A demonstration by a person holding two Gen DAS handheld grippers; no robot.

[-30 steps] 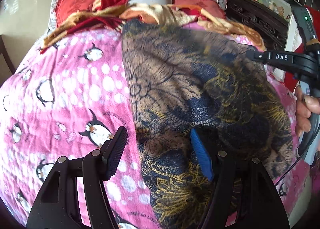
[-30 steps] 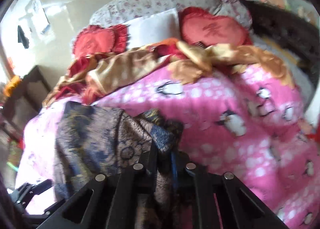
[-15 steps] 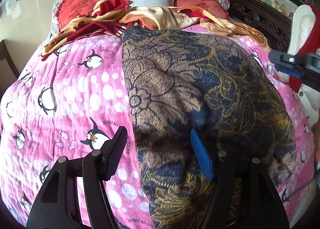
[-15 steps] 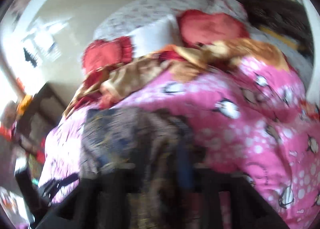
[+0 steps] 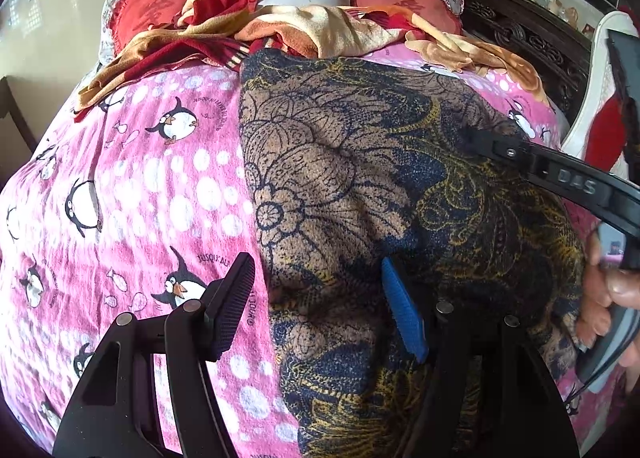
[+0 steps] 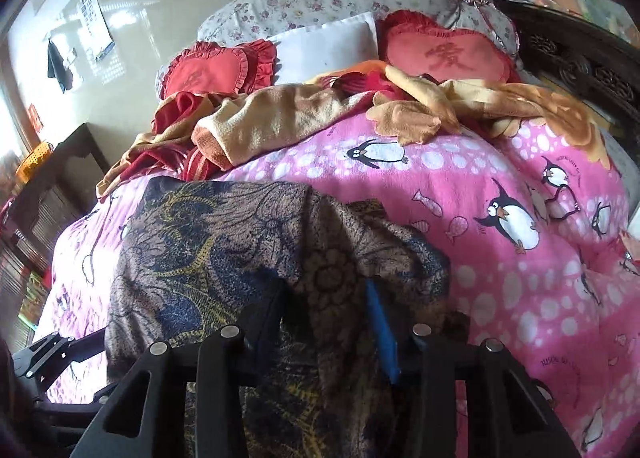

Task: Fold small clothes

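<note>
The raised letters "DAS" show on the black arm of the right claw (image 5: 476,140) where it reaches in from the right of the left wrist view. The pink penguin blanket (image 5: 132,194) on the bed carries small printed rings of text beside each penguin; "JUSQU'AU" can be made out at one, the rest is too small to read. Each of the two red heart cushions (image 6: 444,54) bears a single large character stitched in a darker red.

The task's garment, a brown, navy and gold flower-patterned cloth (image 5: 360,186), lies spread on the blanket, its far edge touching the heap of orange and red towels (image 6: 280,118) below the cushions.

The left claw (image 5: 320,298) stands wide open, its black pad over bare blanket and its blue pad over the cloth; it holds nothing. The right claw has just been closing, with a raised fold of the cloth between its jaws in its own view, yet a gap shows beside the blue pad, so whether the pads press on it cannot be told.

A person's hand (image 5: 608,298) on the right handle is cut off by the picture's edge. The cloth's near edge is hidden behind both claws.
</note>
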